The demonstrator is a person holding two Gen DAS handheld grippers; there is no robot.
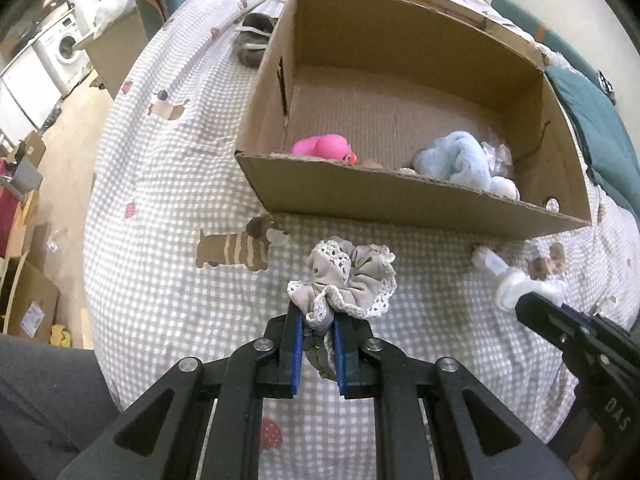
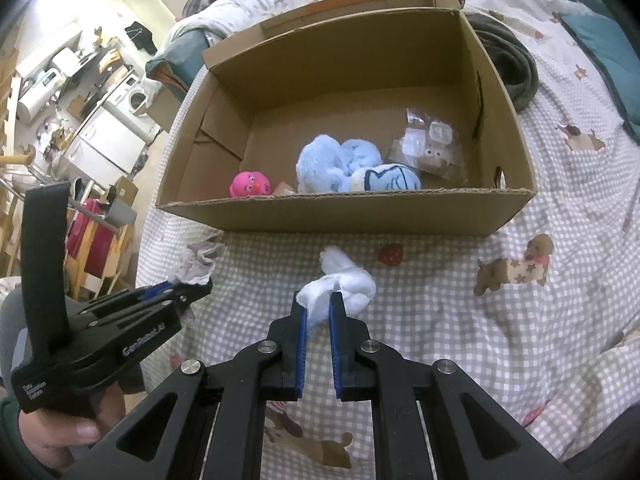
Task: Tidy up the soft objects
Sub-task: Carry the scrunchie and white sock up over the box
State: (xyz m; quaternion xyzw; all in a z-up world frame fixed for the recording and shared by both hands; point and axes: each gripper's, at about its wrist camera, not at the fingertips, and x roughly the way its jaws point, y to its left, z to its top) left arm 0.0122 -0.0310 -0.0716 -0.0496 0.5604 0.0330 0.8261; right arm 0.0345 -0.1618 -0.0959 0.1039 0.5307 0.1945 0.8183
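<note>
We are pinching a grey lace-edged scrunchie [image 1: 347,280] in our left claw [image 1: 316,322], its blue pads closed on the fabric, while our right claw [image 2: 318,308] is gripping a white sock [image 2: 344,280]. Both are hanging just above the checked bedspread [image 1: 168,208], near the front wall of a cardboard box [image 1: 400,200] that is holding a pink toy [image 1: 326,147], a blue plush [image 2: 340,164] and a small packet [image 2: 430,144].

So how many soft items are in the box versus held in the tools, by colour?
In the cardboard box:
Pink toy: 1
Blue plush: 1
Clear packet: 1
Held:
Grey lace scrunchie in the left tool: 1
White sock in the right tool: 1
Total: 5
</note>
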